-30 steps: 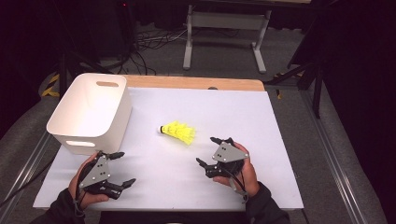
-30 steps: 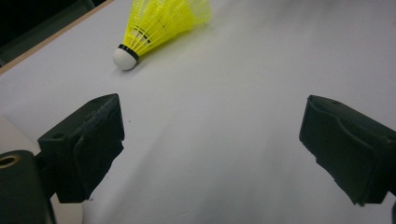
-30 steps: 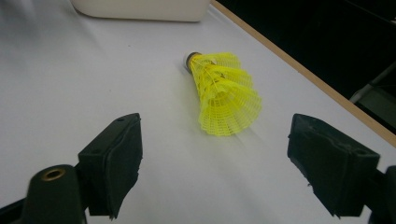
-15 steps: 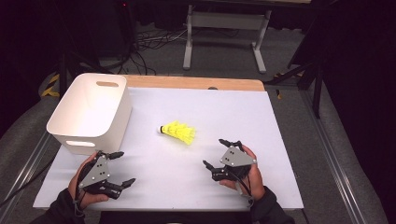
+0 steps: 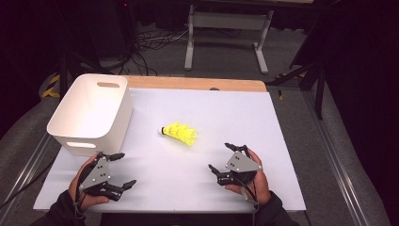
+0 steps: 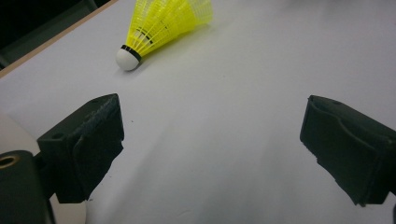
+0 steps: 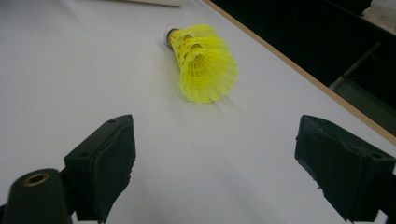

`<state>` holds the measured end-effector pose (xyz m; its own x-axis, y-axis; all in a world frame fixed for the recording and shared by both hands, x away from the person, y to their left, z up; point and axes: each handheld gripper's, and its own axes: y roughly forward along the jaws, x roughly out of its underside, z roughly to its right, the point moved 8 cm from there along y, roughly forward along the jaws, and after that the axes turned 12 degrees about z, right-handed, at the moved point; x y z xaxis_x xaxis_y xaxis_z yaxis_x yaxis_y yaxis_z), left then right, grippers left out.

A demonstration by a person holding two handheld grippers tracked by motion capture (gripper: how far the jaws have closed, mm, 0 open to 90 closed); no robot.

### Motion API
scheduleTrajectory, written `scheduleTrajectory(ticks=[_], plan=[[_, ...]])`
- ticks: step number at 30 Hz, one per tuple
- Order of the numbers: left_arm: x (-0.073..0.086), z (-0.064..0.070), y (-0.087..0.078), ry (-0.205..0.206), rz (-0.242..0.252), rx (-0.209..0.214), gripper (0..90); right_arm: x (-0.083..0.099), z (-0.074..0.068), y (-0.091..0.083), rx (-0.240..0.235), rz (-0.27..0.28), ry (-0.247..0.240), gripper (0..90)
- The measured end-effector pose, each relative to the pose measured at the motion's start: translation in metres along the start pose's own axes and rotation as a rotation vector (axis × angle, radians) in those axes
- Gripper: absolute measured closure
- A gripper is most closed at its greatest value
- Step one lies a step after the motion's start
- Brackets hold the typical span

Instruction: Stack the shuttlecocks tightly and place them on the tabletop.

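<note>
A yellow shuttlecock [image 5: 179,133] with a white cork tip lies on its side near the middle of the white table top [image 5: 244,117]. My left gripper [image 5: 125,169] is open at the near left, well short of it, with nothing between its jaws. My right gripper [image 5: 219,157] is open at the near right, a little nearer to the shuttlecock's skirt. In the left gripper view the shuttlecock [image 6: 163,25] lies far ahead of the left gripper [image 6: 210,154], cork end towards me. In the right gripper view the shuttlecock [image 7: 201,63] lies ahead of the right gripper [image 7: 215,163], skirt end towards me.
A white plastic bin [image 5: 91,113] with handle slots stands at the left side of the table, just beyond my left gripper. A wooden strip [image 5: 197,84] runs along the table's far edge. Metal stand legs and cables are on the floor behind.
My right gripper has drifted slightly to the right, away from the shuttlecock. The left gripper and the shuttlecock have stayed put.
</note>
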<state>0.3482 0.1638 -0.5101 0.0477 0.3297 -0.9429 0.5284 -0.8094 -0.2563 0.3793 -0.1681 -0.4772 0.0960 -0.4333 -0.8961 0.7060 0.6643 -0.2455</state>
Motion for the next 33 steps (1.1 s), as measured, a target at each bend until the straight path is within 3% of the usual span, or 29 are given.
scheduleTrajectory(ticks=[17, 21, 25, 33], plan=[[-0.001, -0.001, 0.000, 0.000, 0.005, -0.005, 6.9, 0.019, 0.004, -0.011, 0.016, -0.027, 0.043, 11.5], [-0.001, -0.001, 0.000, -0.001, 0.005, -0.006, 6.8, 0.023, 0.004, -0.015, 0.016, -0.017, 0.072, 9.0], [-0.002, -0.001, -0.001, 0.001, 0.010, -0.009, 6.6, 0.026, 0.004, -0.016, 0.023, -0.026, 0.070, 6.7], [-0.006, -0.004, -0.004, -0.011, 0.051, -0.029, 4.6, 0.022, 0.003, -0.017, 0.031, 0.008, 0.063, 5.5]])
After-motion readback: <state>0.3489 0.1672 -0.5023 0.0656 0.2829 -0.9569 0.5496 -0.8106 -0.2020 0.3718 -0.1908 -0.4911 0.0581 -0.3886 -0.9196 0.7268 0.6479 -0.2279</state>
